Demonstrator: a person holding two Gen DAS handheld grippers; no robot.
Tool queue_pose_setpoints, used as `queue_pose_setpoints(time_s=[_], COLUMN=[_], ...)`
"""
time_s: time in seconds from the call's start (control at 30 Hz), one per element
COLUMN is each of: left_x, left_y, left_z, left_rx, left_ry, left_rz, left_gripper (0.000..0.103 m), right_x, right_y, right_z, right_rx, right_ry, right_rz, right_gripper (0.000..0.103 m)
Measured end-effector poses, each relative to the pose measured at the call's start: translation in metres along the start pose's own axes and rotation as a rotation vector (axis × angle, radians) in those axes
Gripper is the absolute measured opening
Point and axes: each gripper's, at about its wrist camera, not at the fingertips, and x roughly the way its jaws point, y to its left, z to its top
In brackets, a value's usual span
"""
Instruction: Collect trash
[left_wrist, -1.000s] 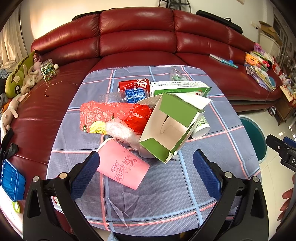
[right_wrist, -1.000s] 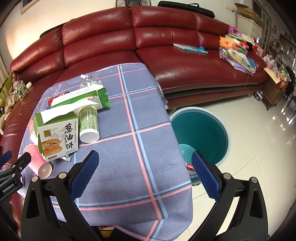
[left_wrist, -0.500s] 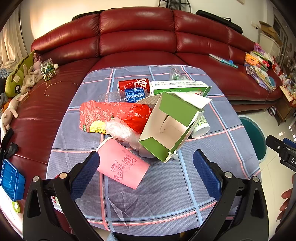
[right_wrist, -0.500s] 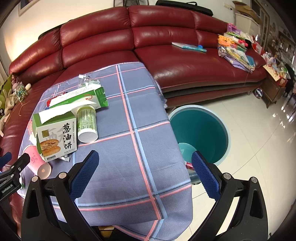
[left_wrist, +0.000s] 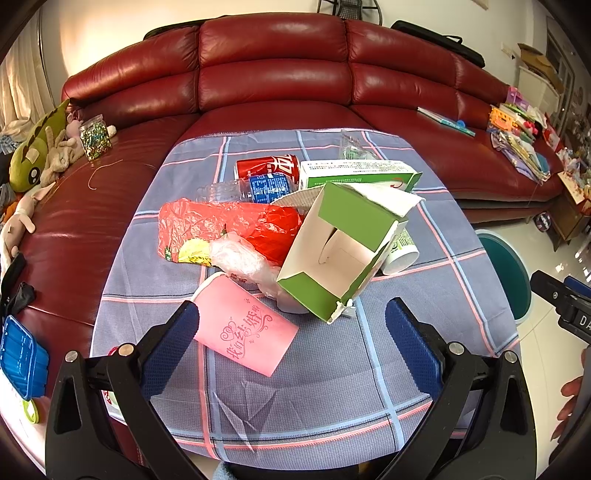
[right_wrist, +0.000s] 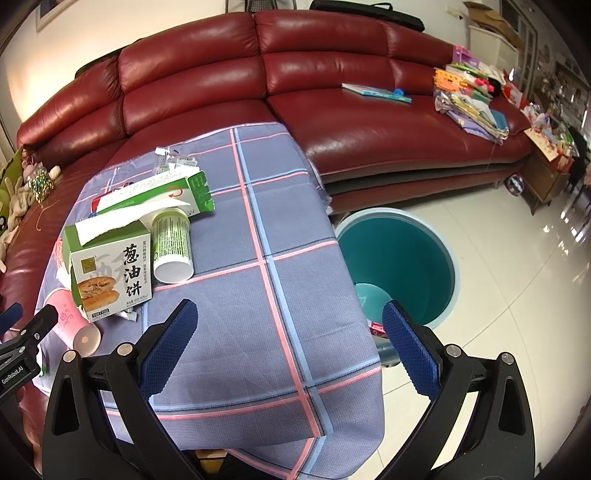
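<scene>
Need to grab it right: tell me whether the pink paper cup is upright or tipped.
Tipped. The pink paper cup lies on its side on the tablecloth, its base toward the left gripper.

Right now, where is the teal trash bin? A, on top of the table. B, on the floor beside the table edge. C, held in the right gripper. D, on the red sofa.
B: the teal trash bin stands on the white tiled floor just past the edge of the checked tablecloth, while the right gripper hovers open and empty over the table.
</scene>
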Motion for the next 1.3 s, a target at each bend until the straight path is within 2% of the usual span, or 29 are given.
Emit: queue_pose_setpoints(time_s=[0.57,0.73,0.9,1.03,1.13,1.2,1.23,1.27,1.3], left_x=[0.007,0.022,0.029,0.035,0.043,0.049,0.053,0.057,0.061], left_y=[0.01,0.017,0.007,-0.016,-0.033,-0.037,-0.037,-0.038,-0.037], left_z=[0.001,0.0,0.008,0.017,0.021,0.024,0.026,0.027,0.027], left_rx=[-0.003,0.007,0.058,0.139,0.194,0.204,0.206,0.204,0.198], left_ry=[-0.003,0.043,0.037,0.033,0.029,0.037,0.047,0.061,0.084], left_rz=[-0.003,-0.04,-0.075,-0.141,-0.162,-0.179,-0.191,-0.201,-0.211], left_gripper=[0.097,0.097,0.097,0.097,0.097,0.088,0.07,0.04,0.025], right_x=[0.007,0.012,0.026,0.036,0.041,0.044,0.045,0.047,0.047], right_y=[-0.002,0.001,0.003,0.006,0.005,0.004,0.004,0.005,0.006], right_z=[-0.003,-0.002,0.004,0.011,0.014,0.017,0.02,0.023,0.025], right_rx=[0.009,-0.001,-0.006,-0.002,-0.001,0.007,0.008,0.003,-0.001], right_ry=[0.013,0.026,0.069,0.097,0.109,0.122,0.125,0.123,0.121], right_rz=[0.0,0.001,0.008,0.018,0.022,0.033,0.038,0.037,0.036], right_gripper=[0.1,0.1,0.1,0.099,0.099,0.099,0.099,0.099,0.099])
